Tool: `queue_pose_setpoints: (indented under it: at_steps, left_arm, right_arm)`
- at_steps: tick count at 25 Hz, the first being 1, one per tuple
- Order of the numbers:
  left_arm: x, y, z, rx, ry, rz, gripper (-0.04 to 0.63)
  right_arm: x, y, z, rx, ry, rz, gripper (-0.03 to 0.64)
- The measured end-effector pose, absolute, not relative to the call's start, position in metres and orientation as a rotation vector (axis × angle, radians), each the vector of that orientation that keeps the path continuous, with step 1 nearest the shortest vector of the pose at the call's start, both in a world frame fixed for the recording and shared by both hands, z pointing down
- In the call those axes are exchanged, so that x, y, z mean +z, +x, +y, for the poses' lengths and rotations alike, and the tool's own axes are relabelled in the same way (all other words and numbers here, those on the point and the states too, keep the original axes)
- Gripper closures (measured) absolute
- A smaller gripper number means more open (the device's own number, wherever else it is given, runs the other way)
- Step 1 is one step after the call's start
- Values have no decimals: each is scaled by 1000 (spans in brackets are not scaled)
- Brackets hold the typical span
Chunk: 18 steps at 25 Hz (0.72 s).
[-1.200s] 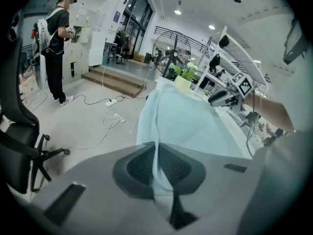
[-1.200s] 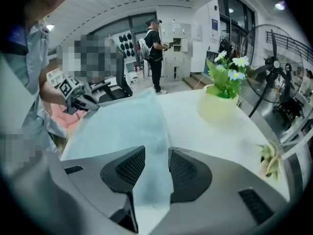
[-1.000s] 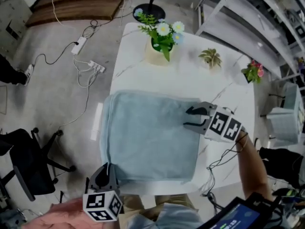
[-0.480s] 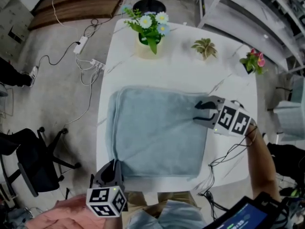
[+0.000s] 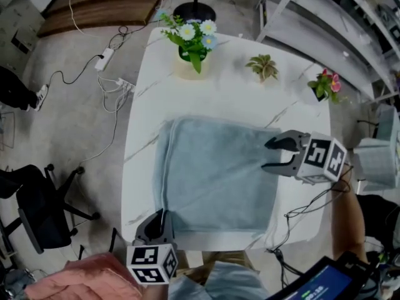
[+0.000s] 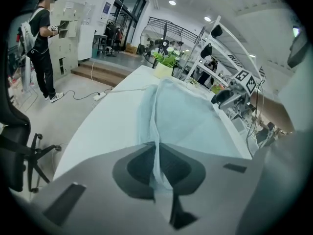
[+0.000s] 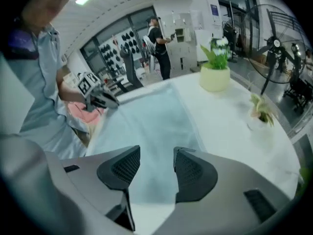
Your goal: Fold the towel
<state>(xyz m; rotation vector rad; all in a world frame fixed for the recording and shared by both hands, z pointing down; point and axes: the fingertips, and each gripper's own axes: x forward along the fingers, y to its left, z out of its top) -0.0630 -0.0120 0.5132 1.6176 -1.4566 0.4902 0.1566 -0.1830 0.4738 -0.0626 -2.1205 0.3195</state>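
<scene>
A light blue towel (image 5: 219,174) lies spread flat on the white table (image 5: 219,99). My left gripper (image 5: 161,219) is at the towel's near left corner, shut on it. In the left gripper view a ridge of towel (image 6: 186,116) runs straight into the pinched pads (image 6: 142,168). My right gripper (image 5: 270,155) hovers over the towel's right edge. Its jaws have just been opening and stand apart with nothing between them. The towel (image 7: 151,116) lies below them in the right gripper view, with the left gripper (image 7: 100,98) at its far end.
A pot of white and blue flowers (image 5: 190,39), a small green plant (image 5: 262,67) and a pink-flowered plant (image 5: 326,86) stand along the table's far side. An office chair (image 5: 34,211) and cables with a power strip (image 5: 103,58) are on the floor at the left.
The towel has slid to the right across the table, its left edge now inside the table's edge. Both grippers moved right with it. The right gripper's jaws are wider apart.
</scene>
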Motion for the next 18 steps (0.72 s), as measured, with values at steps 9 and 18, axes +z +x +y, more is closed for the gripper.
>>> queue_pose_setpoints:
  at_steps: [9, 18]
  left_arm:
    - [505, -60, -6, 437, 1633, -1437, 558]
    - [506, -62, -7, 401, 1627, -1478, 560]
  right_arm:
    - [426, 3, -227, 162, -130, -2309, 392]
    - [479, -54, -250, 89, -229, -2238, 520]
